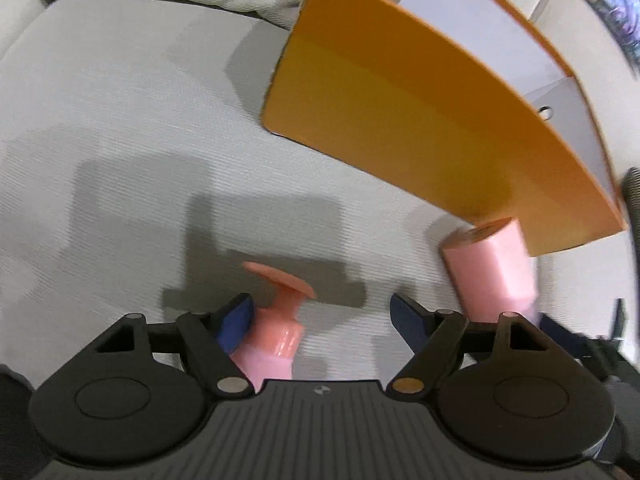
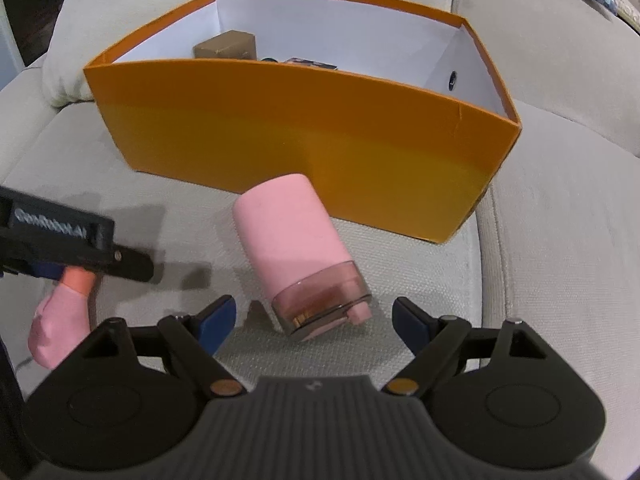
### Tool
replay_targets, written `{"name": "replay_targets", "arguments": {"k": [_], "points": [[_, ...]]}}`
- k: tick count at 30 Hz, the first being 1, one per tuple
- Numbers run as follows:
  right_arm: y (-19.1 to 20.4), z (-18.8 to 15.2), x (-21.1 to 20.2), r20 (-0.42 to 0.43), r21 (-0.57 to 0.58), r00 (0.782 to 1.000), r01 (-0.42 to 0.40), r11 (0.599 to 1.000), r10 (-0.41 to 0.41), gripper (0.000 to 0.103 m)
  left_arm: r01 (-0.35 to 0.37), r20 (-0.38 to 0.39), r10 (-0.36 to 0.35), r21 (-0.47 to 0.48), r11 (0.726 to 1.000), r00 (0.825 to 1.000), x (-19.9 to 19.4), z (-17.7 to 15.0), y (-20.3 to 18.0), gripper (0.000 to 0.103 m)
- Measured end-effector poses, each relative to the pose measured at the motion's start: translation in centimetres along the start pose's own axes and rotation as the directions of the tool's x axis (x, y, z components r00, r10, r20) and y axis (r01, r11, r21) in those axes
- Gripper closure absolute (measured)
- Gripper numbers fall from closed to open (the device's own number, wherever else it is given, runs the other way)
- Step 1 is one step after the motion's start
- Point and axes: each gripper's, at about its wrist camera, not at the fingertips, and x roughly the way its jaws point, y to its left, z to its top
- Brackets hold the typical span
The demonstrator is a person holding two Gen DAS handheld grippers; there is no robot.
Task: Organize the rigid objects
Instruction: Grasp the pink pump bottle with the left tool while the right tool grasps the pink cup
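Right wrist view has the right gripper [image 2: 314, 314] wide apart around the pink bottle's [image 2: 294, 240] clear cap, bottle lying just in front of the orange box [image 2: 280, 136]. Looks like the grab step; next it needs to close. Left gripper [image 1: 320, 318] sits apart beside a small pink pump bottle [image 1: 276, 336], contact unclear. Box contents mostly hidden.

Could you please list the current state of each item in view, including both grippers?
Orange cardboard box with white inside: open, no lid, upright on the sofa cushion.
Small brown box: inside the orange box.
Pink cylindrical bottle with clear cap: lying on the cushion, capped, ungripped.
Small pink bottle with coral flat-topped pump: between the left fingers, touching only one pad.
Left gripper: open.
Right gripper: open, fingers either side of the cap.
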Motion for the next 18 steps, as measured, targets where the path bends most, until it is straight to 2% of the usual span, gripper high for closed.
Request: {"name": "replay_targets", "arguments": {"k": [4,9,14,18], "points": [[-0.3,0.0,0.0,-0.004,0.020,1.000,-0.011,1.000,0.011,0.017,-0.055,0.038,0.053,0.077,0.996,0.998,-1.3,-0.7,-0.6,0.012],[-0.5,0.0,-0.2,0.002,0.019,1.000,-0.017,1.000,0.017,0.017,-0.117,0.040,0.111,0.206,0.972,0.993,-2.2,-2.9,-0.9,0.012],[-0.3,0.1,-0.2,0.007,0.003,1.000,-0.012,1.000,0.012,0.017,-0.159,0.071,0.144,0.329,0.931,0.987,-2.7,-5.7,-1.1,0.012],[0.0,0.9,0.1,0.010,-0.032,1.000,-0.001,0.999,0.002,0.016,-0.186,0.080,0.168,0.413,0.891,0.983,-1.7,-7.1,-1.8,0.021]]}}
